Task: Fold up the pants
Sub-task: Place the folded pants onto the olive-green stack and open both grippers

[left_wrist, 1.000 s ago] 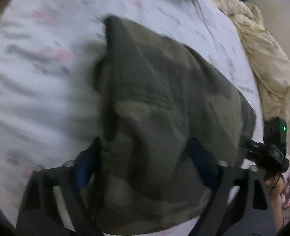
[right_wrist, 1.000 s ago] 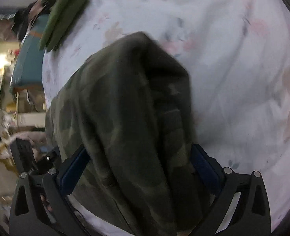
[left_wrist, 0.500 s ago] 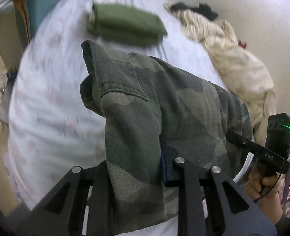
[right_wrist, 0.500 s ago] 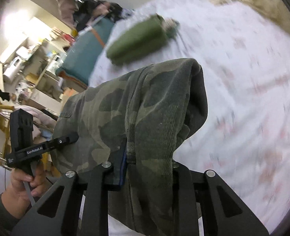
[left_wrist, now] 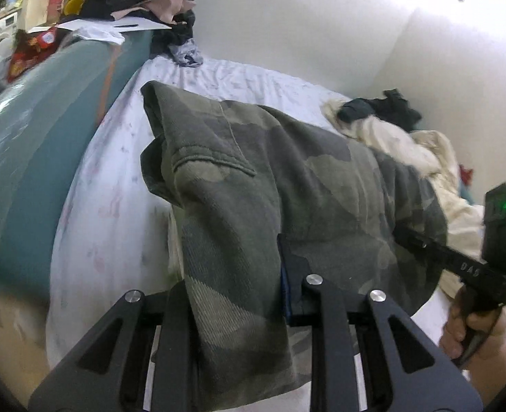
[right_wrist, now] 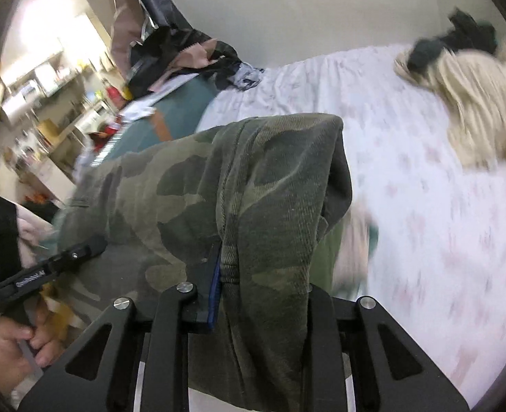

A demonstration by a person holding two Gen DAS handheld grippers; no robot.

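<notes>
The camouflage pants (left_wrist: pixel 287 178) are folded into a thick bundle and held up above the white floral bed sheet (left_wrist: pixel 115 206). My left gripper (left_wrist: pixel 234 274) is shut on the bundle's left end, cloth draped over its fingers. My right gripper (right_wrist: pixel 263 285) is shut on the bundle's right end (right_wrist: pixel 270 189), and it shows at the right of the left wrist view (left_wrist: pixel 458 264). The left gripper shows at the lower left of the right wrist view (right_wrist: pixel 47 267). The bundle hangs between the two grippers.
A teal mattress or cushion (left_wrist: pixel 30 144) stands along the bed's left side with clothes and clutter piled on top (left_wrist: pixel 143 3). A cream blanket (left_wrist: pixel 407 151) with dark clothes (left_wrist: pixel 383 110) lies at the far right by the white wall. Green cloth (right_wrist: pixel 328 254) shows under the bundle.
Both grippers closed on the pants from open, then lifted the bundle off the bed and tilted up toward the wall. The folded green garment has passed from open view to beneath the bundle.
</notes>
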